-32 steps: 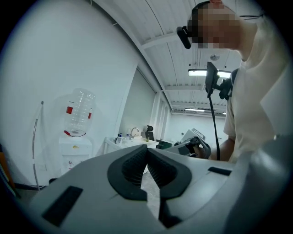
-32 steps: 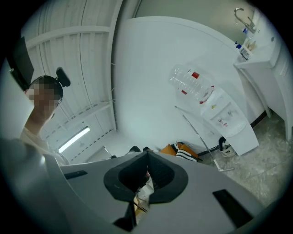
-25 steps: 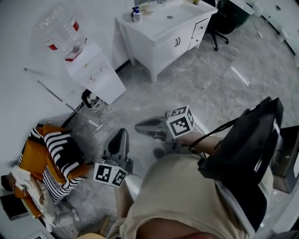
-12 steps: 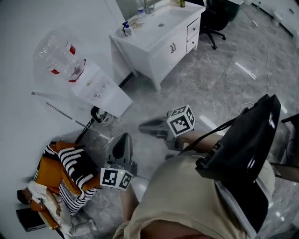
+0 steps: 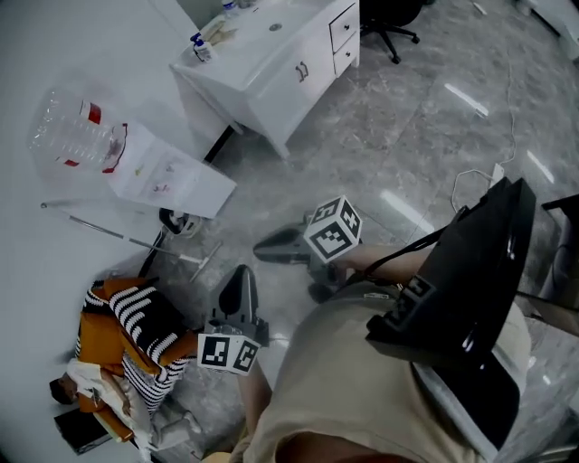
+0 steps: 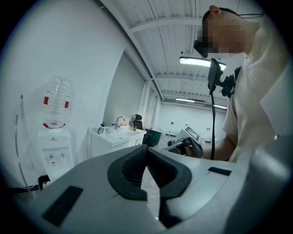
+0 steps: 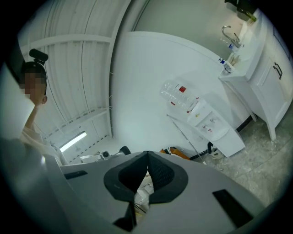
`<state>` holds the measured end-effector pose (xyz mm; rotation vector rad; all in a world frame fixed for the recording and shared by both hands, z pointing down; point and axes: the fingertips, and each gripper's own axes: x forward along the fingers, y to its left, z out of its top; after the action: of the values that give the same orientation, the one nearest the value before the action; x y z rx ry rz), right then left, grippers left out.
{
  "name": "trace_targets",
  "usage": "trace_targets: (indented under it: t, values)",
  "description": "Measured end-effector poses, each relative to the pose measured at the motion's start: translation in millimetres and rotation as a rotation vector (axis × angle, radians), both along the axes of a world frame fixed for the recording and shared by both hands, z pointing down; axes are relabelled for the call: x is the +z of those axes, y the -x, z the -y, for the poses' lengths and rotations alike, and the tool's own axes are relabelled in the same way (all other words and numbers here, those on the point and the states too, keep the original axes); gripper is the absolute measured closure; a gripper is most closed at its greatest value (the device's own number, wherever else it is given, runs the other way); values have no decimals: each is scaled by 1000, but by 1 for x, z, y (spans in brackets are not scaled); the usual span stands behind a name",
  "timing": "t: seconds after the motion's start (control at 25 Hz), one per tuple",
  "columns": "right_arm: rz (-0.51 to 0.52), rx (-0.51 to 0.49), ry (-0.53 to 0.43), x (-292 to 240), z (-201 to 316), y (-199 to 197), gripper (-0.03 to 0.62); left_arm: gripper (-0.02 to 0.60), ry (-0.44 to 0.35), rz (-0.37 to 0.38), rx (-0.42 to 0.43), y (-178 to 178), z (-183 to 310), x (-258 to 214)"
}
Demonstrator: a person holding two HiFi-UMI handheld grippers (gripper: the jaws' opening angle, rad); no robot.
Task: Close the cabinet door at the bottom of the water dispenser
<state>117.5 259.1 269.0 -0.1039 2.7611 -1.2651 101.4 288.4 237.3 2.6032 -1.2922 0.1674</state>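
The white water dispenser (image 5: 167, 176) stands against the wall at the upper left with an empty clear bottle (image 5: 72, 136) on top. Its lower front is not clear enough to make out the cabinet door. My left gripper (image 5: 241, 269) hangs over the floor below the dispenser, shut and empty. My right gripper (image 5: 258, 247) points left toward the dispenser and is well short of it, shut with nothing held. The left gripper view has the dispenser (image 6: 55, 151) far off at the left beyond the touching jaw tips (image 6: 146, 148). In the right gripper view the dispenser (image 7: 213, 125) lies past the closed jaws (image 7: 147, 153).
A white sink cabinet (image 5: 271, 54) stands right of the dispenser, with an office chair (image 5: 389, 14) behind it. Thin metal rods (image 5: 118, 235) lean by the wall. A heap of orange and striped cloth (image 5: 127, 325) lies at the lower left. A black bag (image 5: 470, 271) hangs on the person's front.
The person has moved across the floor, carrying both grippers along. The dispenser and sink cabinet have slid left in the head view. Both grippers stayed shut.
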Motion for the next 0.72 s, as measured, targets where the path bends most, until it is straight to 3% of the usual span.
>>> trace_targets:
  t: [0.16,0.36,0.52,0.72]
  values:
    - [32,-42,22,4,-7,-38,577,589,20,40,3,-42,1,-1]
    - [58,-117,-107,-4,-25,-74,577,589,35,44,-20,-79,2,10]
    - [70,-168,-183,-8,-39,-80,577,589,45,28,-37,-84,-1,23]
    - [72,-156,-180,-14,-55,-79,577,589,40,32,-68,-65,-18,19]
